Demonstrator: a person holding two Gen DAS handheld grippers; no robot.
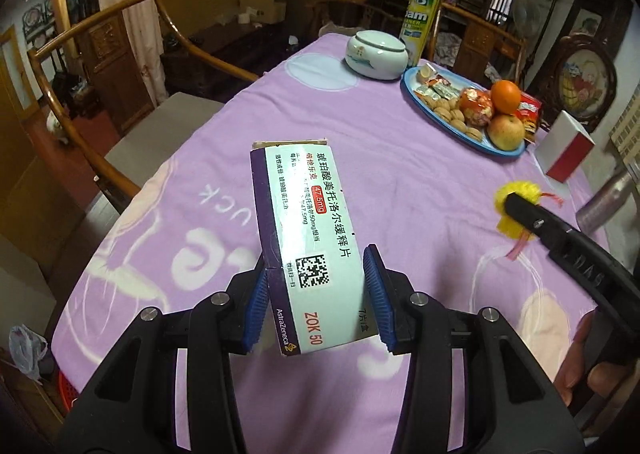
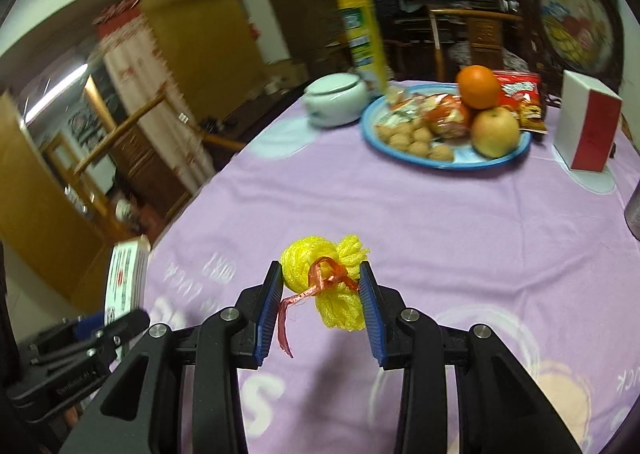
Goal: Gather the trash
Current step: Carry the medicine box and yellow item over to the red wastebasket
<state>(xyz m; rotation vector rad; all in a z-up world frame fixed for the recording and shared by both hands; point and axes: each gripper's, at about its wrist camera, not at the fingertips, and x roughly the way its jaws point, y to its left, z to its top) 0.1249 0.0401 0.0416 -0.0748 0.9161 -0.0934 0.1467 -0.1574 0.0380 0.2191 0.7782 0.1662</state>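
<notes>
My left gripper [image 1: 316, 294] is shut on a purple and white medicine box [image 1: 308, 238] and holds it above the purple tablecloth [image 1: 400, 190]. The box also shows at the left of the right wrist view [image 2: 126, 278]. My right gripper [image 2: 320, 294] is shut on a yellow foam net bundle [image 2: 324, 282] tied with a red ribbon, held just above the cloth. In the left wrist view the bundle [image 1: 508, 210] shows at the right, at the tip of the right gripper's black finger [image 1: 532, 218].
A blue plate [image 2: 448, 164] with walnuts, snacks, an apple and an orange stands at the far side. Beside it are a white ceramic jar [image 2: 336, 100], a yellow spray can [image 2: 362, 38] and a white and red box [image 2: 588, 126]. Wooden chairs [image 1: 100, 102] surround the table.
</notes>
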